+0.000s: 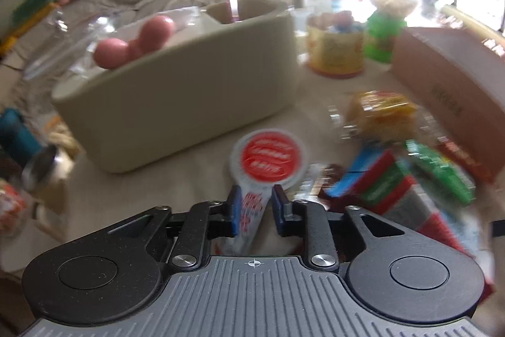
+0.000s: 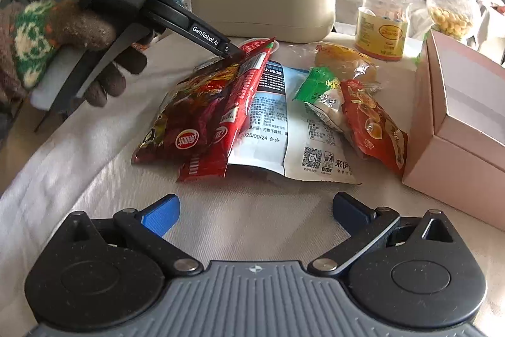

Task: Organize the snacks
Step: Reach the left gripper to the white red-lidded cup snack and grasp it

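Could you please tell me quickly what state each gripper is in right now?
Left gripper: open, a packet loose between the jaws.
Right gripper: open, empty.

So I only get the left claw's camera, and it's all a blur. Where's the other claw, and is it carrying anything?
Observer: No. The right claw is wide open and empty, above the bare cloth.
Operator: And what's holding my left claw?
Observer: A hand in a brown, green and white knitted glove. The left claw has its tip at the top end of a long red packet.
Operator: What's under that packet?
Observer: Partly under it is a blue-and-white bag, lying flat on the cloth.
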`<state>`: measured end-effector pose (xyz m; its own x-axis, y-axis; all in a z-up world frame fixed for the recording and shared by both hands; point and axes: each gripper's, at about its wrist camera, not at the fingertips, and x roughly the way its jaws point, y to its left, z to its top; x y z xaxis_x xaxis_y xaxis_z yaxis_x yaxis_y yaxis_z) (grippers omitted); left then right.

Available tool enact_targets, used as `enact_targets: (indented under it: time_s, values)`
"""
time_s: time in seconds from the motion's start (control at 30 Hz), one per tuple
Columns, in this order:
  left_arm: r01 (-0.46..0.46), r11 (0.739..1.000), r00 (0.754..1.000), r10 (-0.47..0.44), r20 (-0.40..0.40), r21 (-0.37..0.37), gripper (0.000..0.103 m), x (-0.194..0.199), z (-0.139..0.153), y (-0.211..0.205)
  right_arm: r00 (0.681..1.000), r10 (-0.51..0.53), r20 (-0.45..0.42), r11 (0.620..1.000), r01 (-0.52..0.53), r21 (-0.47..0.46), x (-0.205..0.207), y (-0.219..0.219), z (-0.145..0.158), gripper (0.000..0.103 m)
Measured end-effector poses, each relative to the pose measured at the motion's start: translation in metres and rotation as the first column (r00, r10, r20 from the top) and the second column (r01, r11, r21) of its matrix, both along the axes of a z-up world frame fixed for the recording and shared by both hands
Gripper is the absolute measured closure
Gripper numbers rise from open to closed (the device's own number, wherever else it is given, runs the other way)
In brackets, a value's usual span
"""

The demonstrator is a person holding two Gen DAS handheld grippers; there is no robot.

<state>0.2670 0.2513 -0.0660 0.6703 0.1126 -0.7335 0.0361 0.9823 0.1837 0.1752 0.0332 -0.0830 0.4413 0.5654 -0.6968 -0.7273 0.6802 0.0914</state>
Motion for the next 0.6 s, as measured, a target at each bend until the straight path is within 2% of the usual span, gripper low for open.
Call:
enact_targets:
  time_s: [0.13, 0.27, 0.43, 0.57, 0.6]
  values:
    - [0.013, 0.999, 1.0, -0.012, -0.026, 0.047, 0.069, 0.013, -0.012, -0.002, 1.0, 0.002, 0.004, 1.0, -0.002, 0.004, -0.005, -0.002, 0.001, 0.0]
    - [0.026, 1.0, 0.999, -0.026, -0.029, 0.006, 0.071, 0.016, -0.01, 0.005, 1.0, 0.014, 0.024, 1.0, -0.014, 0.019, -0.009, -0.005, -0.001, 0.0]
    - [-0.084, 0.993, 0.996, 0.083, -0.015, -0.079, 0.069, 0.024, -0.013, 0.008, 0.999, 0.027, 0.042, 1.0, -0.027, 0.015, -0.014, -0.005, -0.001, 0.0]
    - [-0.075, 0.997, 0.997, 0.075, 0.007, -0.028, 0.074, 0.02, -0.013, -0.002, 0.998, 0.023, 0.052, 1.0, -0.024, 0.008, -0.017, -0.005, 0.001, 0.001]
    - [-0.069, 0.997, 0.998, 0.07, 0.011, -0.018, 0.077, 0.013, -0.013, -0.002, 0.998, 0.02, 0.057, 1.0, -0.021, 0.01, -0.019, -0.006, 0.002, 0.005]
